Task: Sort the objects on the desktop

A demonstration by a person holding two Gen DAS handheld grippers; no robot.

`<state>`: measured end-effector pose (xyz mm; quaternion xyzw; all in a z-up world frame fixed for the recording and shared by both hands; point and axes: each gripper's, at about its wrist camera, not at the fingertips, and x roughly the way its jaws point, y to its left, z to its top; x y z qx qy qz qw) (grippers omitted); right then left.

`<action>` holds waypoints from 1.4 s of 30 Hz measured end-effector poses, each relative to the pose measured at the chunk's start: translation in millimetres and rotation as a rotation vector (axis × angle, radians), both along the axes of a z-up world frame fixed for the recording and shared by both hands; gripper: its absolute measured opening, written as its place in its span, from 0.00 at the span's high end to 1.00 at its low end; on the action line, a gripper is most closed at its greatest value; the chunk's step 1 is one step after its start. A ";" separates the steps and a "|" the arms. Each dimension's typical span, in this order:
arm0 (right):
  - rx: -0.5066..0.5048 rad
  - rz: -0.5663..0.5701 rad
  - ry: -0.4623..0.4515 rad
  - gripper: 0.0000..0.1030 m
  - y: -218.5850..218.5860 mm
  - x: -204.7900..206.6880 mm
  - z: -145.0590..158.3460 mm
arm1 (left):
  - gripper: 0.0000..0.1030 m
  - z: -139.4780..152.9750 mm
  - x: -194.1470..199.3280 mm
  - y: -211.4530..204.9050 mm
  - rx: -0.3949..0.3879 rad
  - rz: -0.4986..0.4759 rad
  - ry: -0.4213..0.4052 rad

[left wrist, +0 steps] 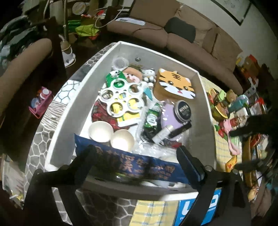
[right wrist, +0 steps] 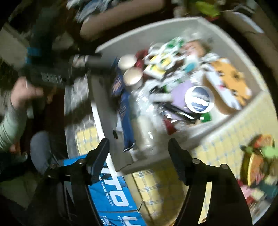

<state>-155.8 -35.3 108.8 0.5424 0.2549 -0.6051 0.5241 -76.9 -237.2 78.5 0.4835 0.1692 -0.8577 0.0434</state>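
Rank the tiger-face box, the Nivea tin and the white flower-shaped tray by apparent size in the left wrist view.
1. Tiger-face box and white flower-shaped tray: look about alike, so unranked.
2. Nivea tin: clearly smallest.

A lived-in home sitting room — a long brown sofa (left wrist: 199, 45) curves behind the white storage box (left wrist: 206, 111), a framed picture (left wrist: 232, 10) hangs on the wall above the sofa, and left of it clothes (left wrist: 85, 27) and cables lie heaped — toys (left wrist: 224, 100) crowd the checked tablecloth (left wrist: 224, 149) right of the box.
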 end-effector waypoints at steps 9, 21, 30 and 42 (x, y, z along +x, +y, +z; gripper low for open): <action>0.000 -0.257 0.108 0.00 92.6 16.1 28.1 | 0.00 24.8 10.1 79.6 0.024 -0.137 0.051; -0.029 -0.836 0.189 0.00 273.1 8.5 -11.4 | 0.00 2.9 -11.2 224.9 0.082 -0.341 0.042; 0.004 -1.003 0.233 0.07 315.4 -10.5 -60.4 | 0.00 -28.0 -61.3 303.1 0.001 -0.392 0.018; 0.093 -1.022 0.254 0.37 313.4 -40.7 -124.3 | 0.00 -74.0 -102.1 339.2 0.063 -0.422 -0.067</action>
